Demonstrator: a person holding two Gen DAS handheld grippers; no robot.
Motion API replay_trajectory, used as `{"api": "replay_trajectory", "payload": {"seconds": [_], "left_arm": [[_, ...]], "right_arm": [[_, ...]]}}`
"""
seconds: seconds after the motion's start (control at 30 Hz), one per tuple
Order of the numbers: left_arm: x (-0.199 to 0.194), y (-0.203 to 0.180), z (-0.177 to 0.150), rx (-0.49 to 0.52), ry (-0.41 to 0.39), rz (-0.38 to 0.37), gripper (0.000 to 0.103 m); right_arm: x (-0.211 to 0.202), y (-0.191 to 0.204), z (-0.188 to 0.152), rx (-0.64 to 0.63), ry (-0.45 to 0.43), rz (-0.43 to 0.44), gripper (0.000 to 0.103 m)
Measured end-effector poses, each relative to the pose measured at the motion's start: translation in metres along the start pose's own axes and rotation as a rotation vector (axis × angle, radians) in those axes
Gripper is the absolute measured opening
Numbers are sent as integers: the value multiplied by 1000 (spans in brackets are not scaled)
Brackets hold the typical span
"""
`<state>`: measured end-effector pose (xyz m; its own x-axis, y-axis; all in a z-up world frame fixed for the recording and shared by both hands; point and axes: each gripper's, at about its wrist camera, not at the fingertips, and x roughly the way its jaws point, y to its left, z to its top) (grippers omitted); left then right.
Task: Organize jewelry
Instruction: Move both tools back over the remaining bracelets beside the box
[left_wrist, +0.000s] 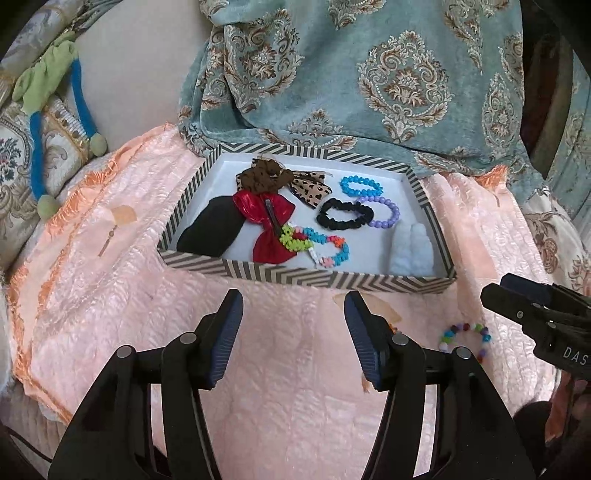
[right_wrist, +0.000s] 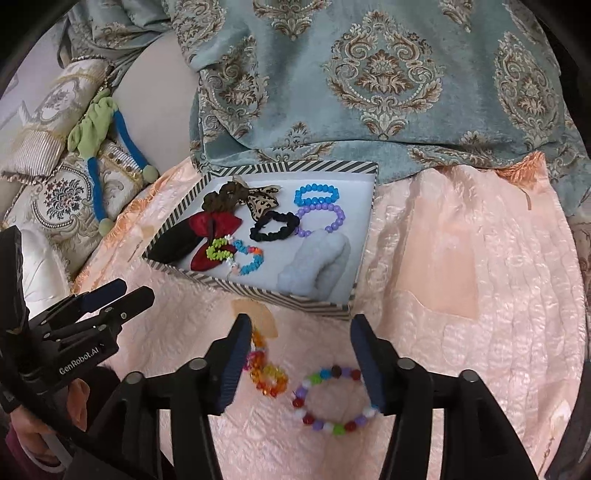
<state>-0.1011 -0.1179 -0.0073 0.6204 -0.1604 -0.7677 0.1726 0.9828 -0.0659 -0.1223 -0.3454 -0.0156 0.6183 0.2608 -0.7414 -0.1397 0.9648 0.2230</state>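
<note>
Multicolour bead bracelet (right_wrist: 334, 400) lying flat on pink quilt (right_wrist: 461, 332), just in front of striped box (right_wrist: 258, 291), between right claw (right_wrist: 301, 363) tips. Right claw wide, empty; left claw (left_wrist: 293, 334) wide too, nothing held. Prob. light, floppy elastic loop w/ hard slick beads. Best pinched across one side of ring, not over whole loop. Orange bead bracelet (right_wrist: 267, 373) touching left tip, risk of snagging.

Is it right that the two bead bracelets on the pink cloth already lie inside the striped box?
No. The multicolour bracelet and the orange bracelet lie on the pink cloth outside the striped box, on its near side. The right wrist view shows them between the right gripper fingers.
</note>
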Motion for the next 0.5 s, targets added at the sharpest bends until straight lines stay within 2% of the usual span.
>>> {"api": "replay_trajectory", "payload": {"seconds": [0.2,0.5], "left_arm": [[-2,1,-7,-32,34,-55,59],[16,-7,-17,-38,99,-103,59]], "right_arm": [[-10,-11,-13,25,8,-25,55],[13,-33,-36,61,101,-80,55]]}}
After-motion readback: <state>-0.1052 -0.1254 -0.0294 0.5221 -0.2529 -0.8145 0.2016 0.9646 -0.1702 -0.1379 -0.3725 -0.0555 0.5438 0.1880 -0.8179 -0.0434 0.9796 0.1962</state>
